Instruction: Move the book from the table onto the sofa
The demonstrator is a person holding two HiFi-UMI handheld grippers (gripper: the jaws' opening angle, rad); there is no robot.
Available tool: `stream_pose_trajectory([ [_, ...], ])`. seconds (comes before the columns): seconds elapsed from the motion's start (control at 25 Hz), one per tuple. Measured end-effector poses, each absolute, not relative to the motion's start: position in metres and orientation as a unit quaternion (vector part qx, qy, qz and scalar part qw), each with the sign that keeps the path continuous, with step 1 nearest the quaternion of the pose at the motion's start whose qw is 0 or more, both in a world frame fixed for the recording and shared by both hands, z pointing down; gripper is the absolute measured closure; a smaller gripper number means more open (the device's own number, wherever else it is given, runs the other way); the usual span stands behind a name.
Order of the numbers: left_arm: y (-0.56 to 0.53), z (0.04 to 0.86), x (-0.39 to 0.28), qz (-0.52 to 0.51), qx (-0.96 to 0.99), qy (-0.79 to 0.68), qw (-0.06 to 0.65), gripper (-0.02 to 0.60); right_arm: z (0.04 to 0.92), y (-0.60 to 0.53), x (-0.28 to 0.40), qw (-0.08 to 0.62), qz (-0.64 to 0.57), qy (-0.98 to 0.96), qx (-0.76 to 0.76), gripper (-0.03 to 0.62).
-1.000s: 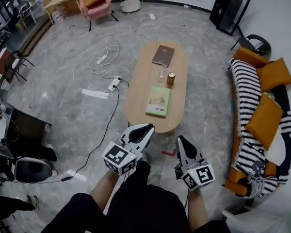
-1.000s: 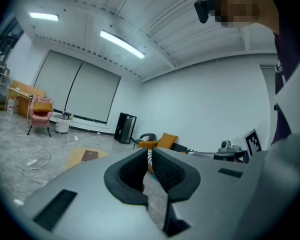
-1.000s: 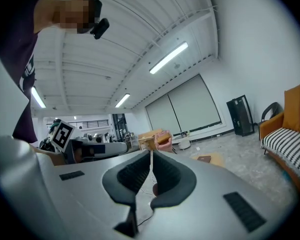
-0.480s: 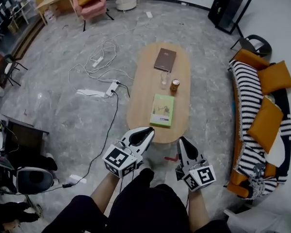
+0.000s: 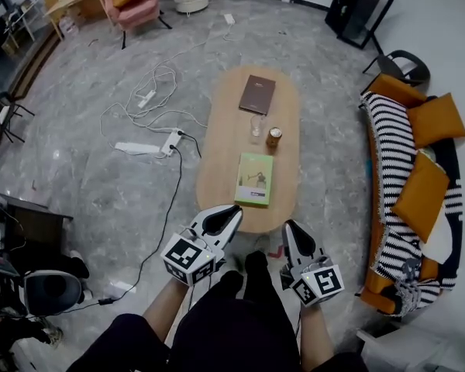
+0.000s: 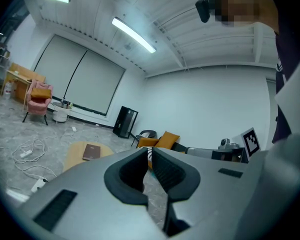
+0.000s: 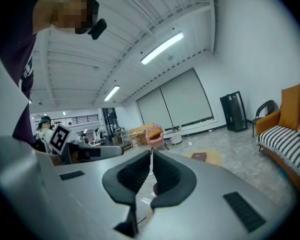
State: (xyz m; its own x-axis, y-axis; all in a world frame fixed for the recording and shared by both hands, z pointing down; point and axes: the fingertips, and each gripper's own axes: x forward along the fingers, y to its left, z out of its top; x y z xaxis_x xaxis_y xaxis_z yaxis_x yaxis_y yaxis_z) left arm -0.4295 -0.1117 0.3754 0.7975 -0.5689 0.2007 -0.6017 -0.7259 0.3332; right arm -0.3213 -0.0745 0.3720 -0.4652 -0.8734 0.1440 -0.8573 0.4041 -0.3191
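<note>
Your left hand-held gripper [image 5: 232,210] is clenched on nothing: its own view shows the black pads [image 6: 162,170] drawn together at the tips, with only a sliver of background between them. Your right hand-held gripper [image 5: 289,225] is the same, closed up and empty (its view shows just a thin slit of room between the pads).

Over the last second both have kept their place at the lower middle of the head view, while the oval wooden tabletop [image 5: 221,153] has slid down the frame toward them. Its near rim now sits just beyond the left tips. I read that as you stepping in. The approach is nearly finished and no grasp has begun.

Nearest you lies the flat green paperback book [image 5: 255,179], at the lower centre of the tabletop. A dark brown book [image 5: 257,94] lies at the far end, toward the upper centre. The task doesn't say which one, so the green one is only my guess, being closer.

Between the two books stand a clear drinking glass [image 5: 256,125] and a copper-coloured can [image 5: 273,137], near each other. The glass looks empty, and the can's contents can't be seen.

The black-and-white striped sofa [image 5: 384,142] with orange cushions [image 5: 423,191] runs along the right edge, well apart from the tabletop.
</note>
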Motion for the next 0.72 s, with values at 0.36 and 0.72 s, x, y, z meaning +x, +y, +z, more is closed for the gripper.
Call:
stream_pose_trajectory([
  [0.36, -0.164, 0.392, -0.400, 0.050, 0.920, -0.331, 0.206, 0.546, 0.392, -0.133, -0.285, 0.024, -0.194, 0.839, -0.507, 0.556],
  [0.72, -0.220, 0.413, -0.355, 0.081, 0.903, -0.357, 0.226, 0.546, 0.415, -0.198, -0.236, 0.024, -0.224, 0.846, -0.483, 0.556],
])
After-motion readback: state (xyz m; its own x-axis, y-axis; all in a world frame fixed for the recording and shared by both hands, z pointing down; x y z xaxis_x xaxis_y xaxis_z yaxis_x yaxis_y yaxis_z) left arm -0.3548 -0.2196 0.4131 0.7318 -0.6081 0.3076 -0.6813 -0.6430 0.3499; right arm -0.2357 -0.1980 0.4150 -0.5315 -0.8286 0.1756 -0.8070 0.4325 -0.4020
